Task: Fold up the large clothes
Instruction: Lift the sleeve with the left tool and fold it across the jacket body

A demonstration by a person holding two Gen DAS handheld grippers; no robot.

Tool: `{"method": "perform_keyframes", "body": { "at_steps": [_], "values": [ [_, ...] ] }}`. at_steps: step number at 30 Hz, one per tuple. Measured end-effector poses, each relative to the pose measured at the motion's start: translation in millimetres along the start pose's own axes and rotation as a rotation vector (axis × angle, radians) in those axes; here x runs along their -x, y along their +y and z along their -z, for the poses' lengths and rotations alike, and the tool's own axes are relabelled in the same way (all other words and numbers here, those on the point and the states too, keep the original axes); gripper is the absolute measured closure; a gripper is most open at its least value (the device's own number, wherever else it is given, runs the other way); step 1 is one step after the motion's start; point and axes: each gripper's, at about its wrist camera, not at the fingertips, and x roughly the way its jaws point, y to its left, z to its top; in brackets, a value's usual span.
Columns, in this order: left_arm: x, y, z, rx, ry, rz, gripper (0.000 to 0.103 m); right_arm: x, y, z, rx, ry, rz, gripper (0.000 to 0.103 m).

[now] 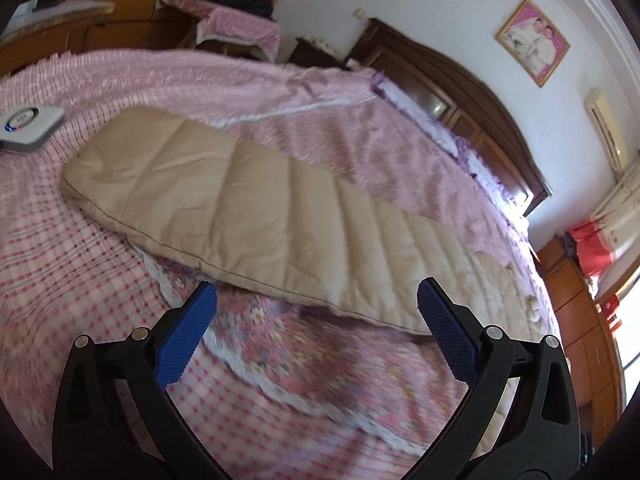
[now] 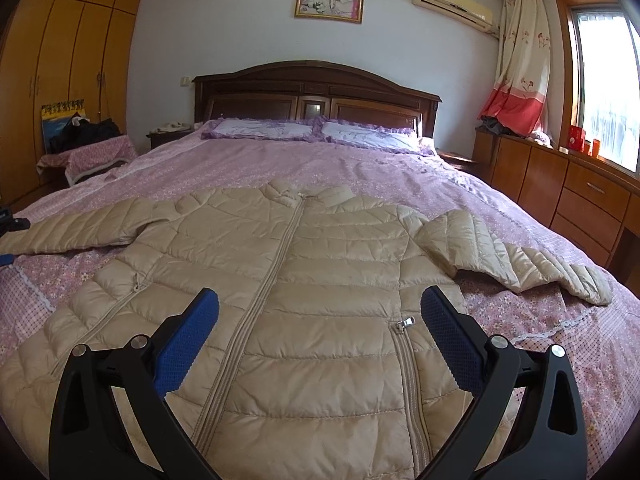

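Lying zipped and face-up on a pink bedspread (image 2: 360, 176): beige puffer jacket (image 2: 304, 280) | left gripper (image 1: 316, 296) wide, empty | right gripper (image 2: 320, 304) wide, empty above jacket

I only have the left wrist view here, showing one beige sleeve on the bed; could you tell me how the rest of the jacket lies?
Observer: The jacket lies flat on the bed, front up, collar toward the pillows.
Operator: Thank you. Is the zipper closed?
Observer: The centre zipper looks closed along the part I can see.
Operator: And the other sleeve?
Observer: The far sleeve is bent at the elbow, its cuff pointing to the bed's window side.
Operator: Is the right gripper holding anything?
Observer: No, the right gripper is open above the jacket's lower front, holding nothing.
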Motion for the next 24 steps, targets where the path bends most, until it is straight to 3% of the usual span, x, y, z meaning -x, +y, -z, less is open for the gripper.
{"method": "perform_keyframes", "body": {
  "at_steps": [7, 9, 10, 11, 12, 14, 16, 24],
  "values": [
    [-32.0, -10.8, -11.3, -0.076, 0.016, -0.042, 0.004, 5.7, -1.8, -3.1, 0.008, -0.034, -0.001, 0.005],
    [-40.5, -14.1, -12.9, -0.102, 0.039, -0.083, 0.022, 3.3, -2.0, -2.5, 0.006, -0.026, -0.003, 0.005],
    [-44.2, -15.3, -13.3, -0.114, 0.052, -0.120, 0.046, 1.6, -2.2, -2.2, 0.006, -0.020, -0.003, 0.005],
    [-45.6, -15.8, -12.6, -0.125, 0.065, -0.155, 0.058, 0.2, -2.5, -1.9, 0.005, -0.016, -0.002, 0.005],
    [-46.3, -15.7, -13.2, -0.135, 0.078, -0.150, 0.064, -0.7, -2.1, -2.0, 0.005, -0.013, -0.001, 0.005],
    [-45.6, -20.7, -13.4, -0.165, 0.088, -0.133, 0.088, -3.5, -0.8, -1.5, 0.008, -0.008, 0.002, 0.005],
    [-40.0, -33.3, -10.3, -0.235, 0.071, -0.123, 0.099, -5.6, 2.0, -1.3, 0.019, -0.006, 0.004, 0.005],
    [-9.2, -88.8, -3.4, -0.497, -0.094, -0.197, 0.100, -4.9, 5.8, -1.6, 0.038, -0.017, 0.003, 0.005]
  ]
}}
